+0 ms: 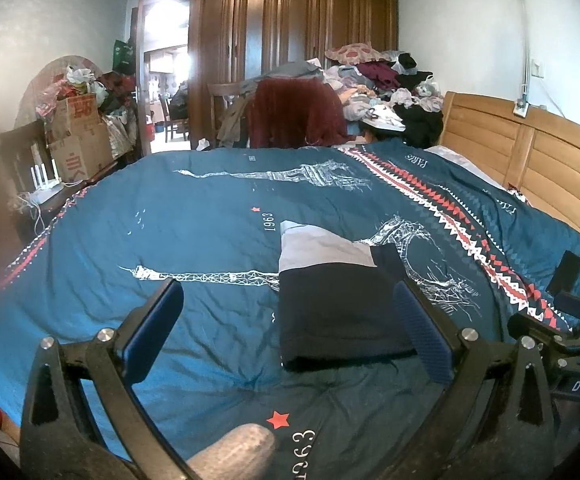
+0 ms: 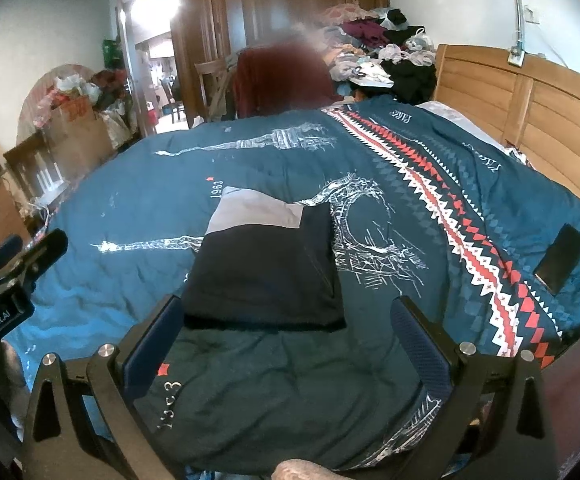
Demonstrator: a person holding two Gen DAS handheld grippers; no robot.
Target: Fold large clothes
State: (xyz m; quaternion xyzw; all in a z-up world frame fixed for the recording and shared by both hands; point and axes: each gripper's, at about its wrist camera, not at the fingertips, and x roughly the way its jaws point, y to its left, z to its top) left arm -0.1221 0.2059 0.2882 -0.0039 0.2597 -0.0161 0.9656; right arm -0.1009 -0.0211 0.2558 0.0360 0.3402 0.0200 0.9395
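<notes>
1. Both grippers, left gripper (image 1: 286, 332) and right gripper (image 2: 286, 344), hover wide open, holding nothing.
2. Folded navy-and-grey garment (image 2: 266, 264) lies at twelve o'clock on the blue bedspread (image 2: 138, 200).
3. Black phone (image 2: 562, 258) rests at two o'clock.

Left tongs (image 1: 288, 334) spread wide, empty, held low. Right tongs (image 2: 286, 350) likewise, level alongside.

A folded dark navy garment (image 1: 330, 312) with a grey panel is lying on the blue quilt (image 1: 194, 216), toward its near edge. The left gripper (image 1: 290, 328) is hovering above, jaws spread wide, gripping nothing.
</notes>
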